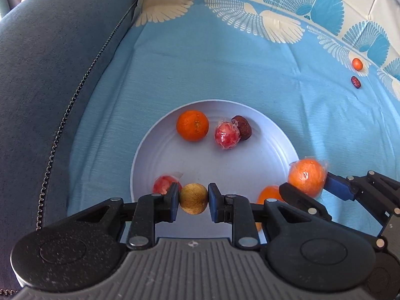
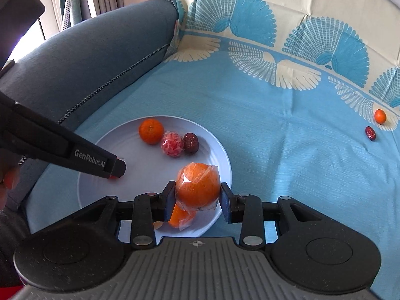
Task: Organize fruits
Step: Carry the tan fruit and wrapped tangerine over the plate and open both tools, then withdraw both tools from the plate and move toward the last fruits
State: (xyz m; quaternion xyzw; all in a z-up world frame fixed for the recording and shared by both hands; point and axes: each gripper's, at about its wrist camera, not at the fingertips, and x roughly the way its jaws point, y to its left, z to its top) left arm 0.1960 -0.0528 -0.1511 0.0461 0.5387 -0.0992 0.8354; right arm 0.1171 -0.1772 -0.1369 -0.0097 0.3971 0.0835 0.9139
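A pale round plate [image 1: 212, 165] lies on a blue patterned cloth. It holds a bare mandarin [image 1: 192, 125], a wrapped red fruit [image 1: 226, 135], a dark date [image 1: 243, 127], a second wrapped red fruit [image 1: 163, 185] and a wrapped orange piece [image 1: 268, 193]. My left gripper [image 1: 193, 198] is shut on a small tan round fruit [image 1: 193, 198] over the plate's near rim. My right gripper [image 2: 197, 195] is shut on a plastic-wrapped orange [image 2: 198, 184] above the plate's right side [image 2: 220, 155]. A small orange [image 2: 380, 116] and a date [image 2: 371, 133] lie on the cloth at the far right.
A grey-blue sofa arm [image 1: 50, 75] curves along the left, with a dark metal chain [image 1: 75, 95] draped over it. The blue cloth [image 1: 225, 70] stretches beyond the plate to a cream fan-patterned border. A person's hand [image 2: 10, 180] shows at the left edge.
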